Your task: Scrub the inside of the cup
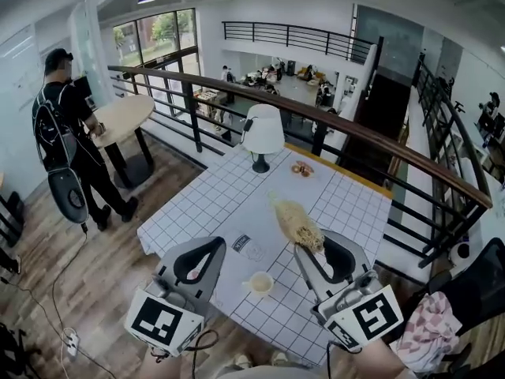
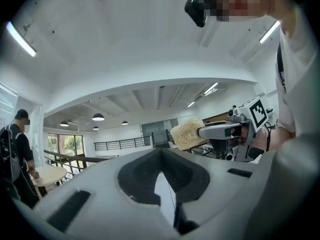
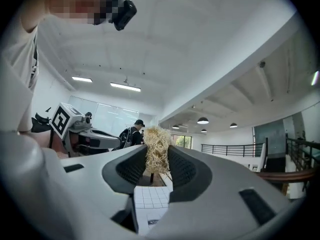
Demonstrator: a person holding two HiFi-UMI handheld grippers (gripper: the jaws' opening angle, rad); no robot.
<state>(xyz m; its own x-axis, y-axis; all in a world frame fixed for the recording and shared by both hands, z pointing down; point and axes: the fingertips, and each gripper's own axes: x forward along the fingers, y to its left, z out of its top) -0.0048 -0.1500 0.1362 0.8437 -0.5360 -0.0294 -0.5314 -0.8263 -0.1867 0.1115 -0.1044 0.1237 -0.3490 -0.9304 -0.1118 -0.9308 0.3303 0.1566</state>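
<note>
The cup [image 1: 260,283] stands at the counter's [image 1: 207,197] six o'clock edge. The left tool [image 1: 210,248], at its ten o'clock, is pinched together, empty; the right tool [image 1: 317,249], at two o'clock, clamps a fibrous scrubber [image 1: 298,223].

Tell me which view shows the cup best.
The head view. There the cup stands upright near the front edge of the checked table, its open mouth facing the camera. Neither gripper view shows it: both are tilted up, across the room and toward the ceiling.
</note>
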